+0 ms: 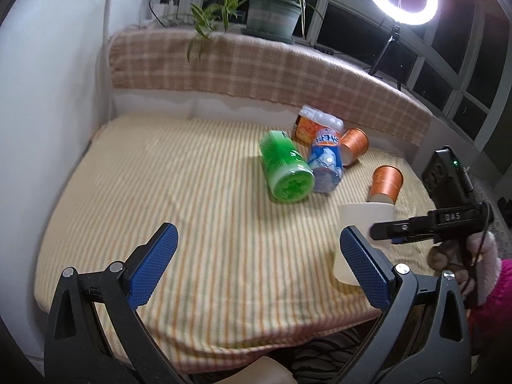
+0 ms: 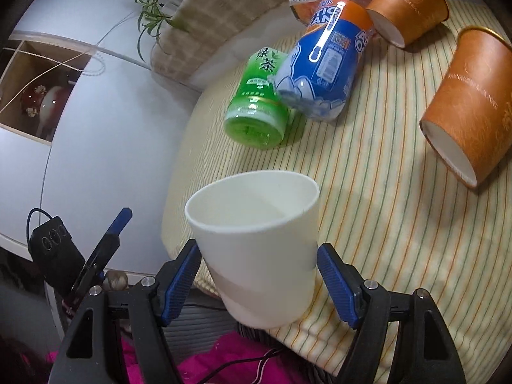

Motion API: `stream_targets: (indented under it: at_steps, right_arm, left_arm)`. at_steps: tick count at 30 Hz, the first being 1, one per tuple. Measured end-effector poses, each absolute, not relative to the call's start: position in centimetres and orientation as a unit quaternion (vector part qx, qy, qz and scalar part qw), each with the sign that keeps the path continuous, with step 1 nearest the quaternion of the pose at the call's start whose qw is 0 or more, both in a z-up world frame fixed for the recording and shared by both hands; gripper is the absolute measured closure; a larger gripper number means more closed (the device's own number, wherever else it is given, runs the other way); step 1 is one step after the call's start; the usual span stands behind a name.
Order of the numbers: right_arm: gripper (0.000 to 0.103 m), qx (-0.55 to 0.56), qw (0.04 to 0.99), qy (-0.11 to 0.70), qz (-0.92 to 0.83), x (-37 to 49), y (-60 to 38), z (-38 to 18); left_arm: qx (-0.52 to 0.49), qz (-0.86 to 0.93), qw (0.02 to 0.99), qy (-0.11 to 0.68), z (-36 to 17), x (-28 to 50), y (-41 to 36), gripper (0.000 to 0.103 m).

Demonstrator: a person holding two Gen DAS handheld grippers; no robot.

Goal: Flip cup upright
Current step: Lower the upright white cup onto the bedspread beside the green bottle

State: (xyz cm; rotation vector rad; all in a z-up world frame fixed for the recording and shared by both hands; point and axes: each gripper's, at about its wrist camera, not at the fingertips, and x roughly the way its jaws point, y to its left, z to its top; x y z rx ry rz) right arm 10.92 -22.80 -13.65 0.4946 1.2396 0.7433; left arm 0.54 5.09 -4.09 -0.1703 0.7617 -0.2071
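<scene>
A white paper cup (image 2: 256, 249) stands upright with its mouth up near the front right edge of the striped bed. My right gripper (image 2: 259, 275) is shut on the white cup, one blue pad on each side of its lower wall. In the left wrist view the same cup (image 1: 361, 224) shows behind my right finger, with the right gripper (image 1: 384, 233) reaching in from the right. My left gripper (image 1: 256, 256) is open and empty, above the front of the bed and left of the cup.
A green tea bottle (image 1: 284, 168), a blue bottle (image 1: 326, 163) and an orange-labelled bottle (image 1: 315, 124) lie together mid-bed. Two orange paper cups (image 1: 353, 147) (image 1: 385, 184) lie on their sides to the right. A checked headboard cushion (image 1: 256, 67) and a potted plant (image 1: 272, 16) stand behind.
</scene>
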Motion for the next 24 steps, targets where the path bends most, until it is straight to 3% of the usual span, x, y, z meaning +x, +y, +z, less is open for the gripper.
stream_targets:
  at_steps: [10,15,24]
  right_arm:
    - [0.02,0.223,0.747,0.534,0.327,11.7,-22.7,-12.6]
    - [0.019,0.212,0.787,0.49,0.31,9.4,-24.5,-10.9]
    - [0.017,0.183,0.857,0.422,0.233,3.3,-28.3,-8.8]
  left_arm:
    - [-0.131,-0.152,0.886,0.419,-5.7,3.1,3.4,0.0]
    - [-0.192,-0.185,0.847,0.459,-7.1,5.7,2.8,0.005]
    - [-0.259,-0.216,0.785,0.52,-10.1,10.9,0.1,0.006]
